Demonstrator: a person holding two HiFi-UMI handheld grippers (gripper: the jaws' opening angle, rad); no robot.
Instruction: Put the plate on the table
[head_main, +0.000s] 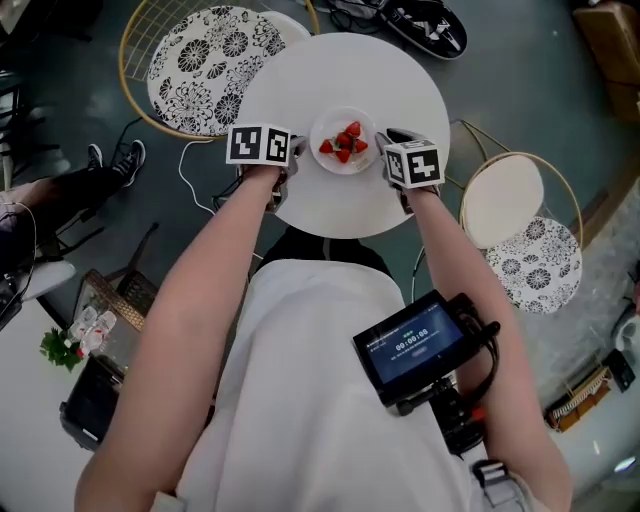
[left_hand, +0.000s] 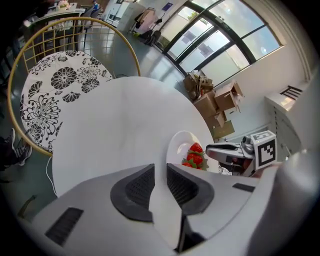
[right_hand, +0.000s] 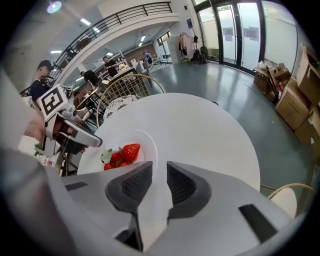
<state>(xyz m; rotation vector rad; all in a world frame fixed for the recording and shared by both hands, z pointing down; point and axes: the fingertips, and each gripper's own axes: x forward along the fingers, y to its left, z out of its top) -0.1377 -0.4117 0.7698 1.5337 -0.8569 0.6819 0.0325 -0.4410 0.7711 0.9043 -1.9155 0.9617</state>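
round white table (head_main: 300, 80) lies just under the plate (head_main: 343, 166) of strawberries (head_main: 343, 142). my left tongs (head_main: 296, 150) and right tongs (head_main: 385, 142) each pinch its rim, so i should lower both sides level and release them together.

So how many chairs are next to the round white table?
2. The flowery-cushion chair stands past the table on its far-left side. The white-seat chair stands to the table's right. More may be hidden outside the picture.
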